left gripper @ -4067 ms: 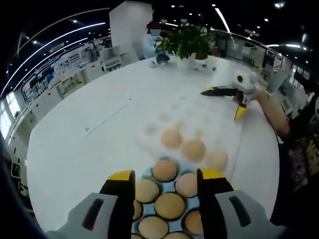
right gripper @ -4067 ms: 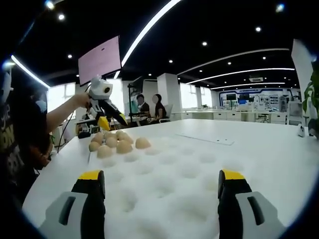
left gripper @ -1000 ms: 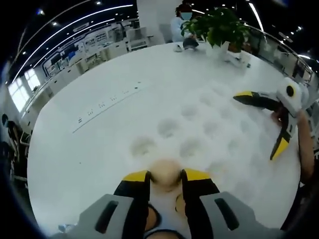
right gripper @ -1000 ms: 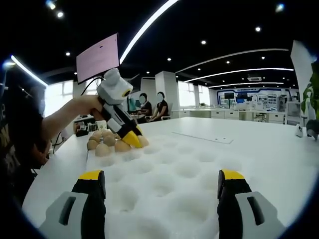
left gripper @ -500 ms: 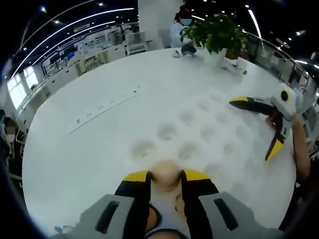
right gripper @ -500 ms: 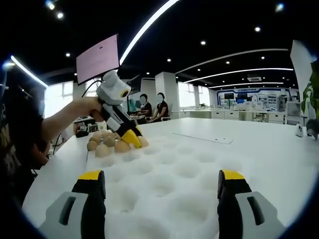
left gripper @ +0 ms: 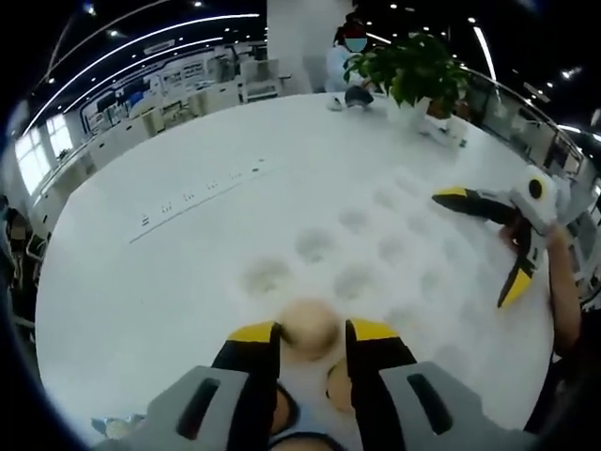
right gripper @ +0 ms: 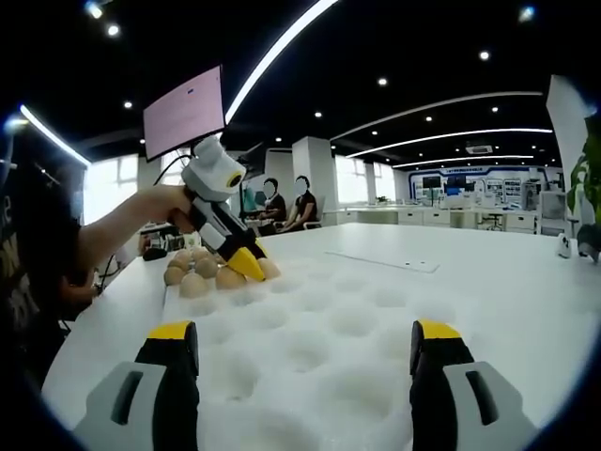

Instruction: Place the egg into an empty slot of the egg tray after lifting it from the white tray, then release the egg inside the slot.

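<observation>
My left gripper [left gripper: 310, 331] is shut on a tan egg [left gripper: 308, 322], holding it just above the near end of the white dimpled tray [left gripper: 376, 225]. Empty slots [left gripper: 315, 244] lie right ahead of the egg. More eggs [left gripper: 336, 387] sit below and behind the jaws. In the right gripper view, the left gripper [right gripper: 246, 265] dips its yellow tips beside a cluster of eggs [right gripper: 195, 279] at the tray's far left end. My right gripper [right gripper: 305, 343] hangs wide open over the tray [right gripper: 319, 319], holding nothing. It appears as the right gripper [left gripper: 481, 242] at the tray's right side.
The tray lies on a big round white table [left gripper: 141, 263] with a thin marked strip [left gripper: 197, 193]. A potted plant [left gripper: 413, 70] and a person [left gripper: 352, 47] are at the far edge. Two seated people [right gripper: 282, 202] and a pink screen [right gripper: 185, 111] are behind.
About four seconds ago the left gripper was open over the eggs; it is now shut on one, over the dimpled tray. In the last second it only drifted slightly. The right gripper stayed still.
</observation>
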Action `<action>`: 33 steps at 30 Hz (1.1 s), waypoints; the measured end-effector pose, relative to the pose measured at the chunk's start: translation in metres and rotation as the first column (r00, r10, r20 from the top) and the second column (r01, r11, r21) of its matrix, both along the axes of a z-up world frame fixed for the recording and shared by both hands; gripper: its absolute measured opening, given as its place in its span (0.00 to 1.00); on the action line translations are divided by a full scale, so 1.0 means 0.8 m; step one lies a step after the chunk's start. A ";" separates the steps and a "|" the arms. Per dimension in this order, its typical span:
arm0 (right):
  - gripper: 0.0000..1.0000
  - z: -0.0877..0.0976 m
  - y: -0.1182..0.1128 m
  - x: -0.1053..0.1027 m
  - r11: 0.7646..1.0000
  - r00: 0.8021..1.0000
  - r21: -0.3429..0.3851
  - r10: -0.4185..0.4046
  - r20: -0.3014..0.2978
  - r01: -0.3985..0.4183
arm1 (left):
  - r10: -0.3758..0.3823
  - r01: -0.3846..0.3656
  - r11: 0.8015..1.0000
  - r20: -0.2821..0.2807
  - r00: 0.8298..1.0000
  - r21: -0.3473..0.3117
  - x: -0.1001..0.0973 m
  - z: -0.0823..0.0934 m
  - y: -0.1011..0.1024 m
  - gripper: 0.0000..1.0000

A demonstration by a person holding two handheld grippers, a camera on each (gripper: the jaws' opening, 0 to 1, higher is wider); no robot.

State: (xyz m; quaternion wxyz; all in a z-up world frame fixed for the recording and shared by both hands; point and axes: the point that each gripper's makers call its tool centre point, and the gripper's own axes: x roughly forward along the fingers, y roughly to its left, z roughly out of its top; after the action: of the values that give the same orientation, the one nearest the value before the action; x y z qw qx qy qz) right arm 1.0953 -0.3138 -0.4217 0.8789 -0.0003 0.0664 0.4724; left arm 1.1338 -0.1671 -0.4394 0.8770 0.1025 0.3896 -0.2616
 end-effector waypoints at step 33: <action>0.97 0.001 -0.001 0.000 1.000 1.000 0.006 -0.004 0.002 0.004 | -0.049 0.049 0.999 0.153 0.987 -0.002 0.011 0.013 0.001 0.24</action>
State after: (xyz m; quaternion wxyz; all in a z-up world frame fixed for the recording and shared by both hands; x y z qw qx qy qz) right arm 1.0955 -0.3143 -0.4209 0.8799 0.0022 0.0641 0.4709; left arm 1.1427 -0.1662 -0.4288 0.8979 0.1295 0.3178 -0.2755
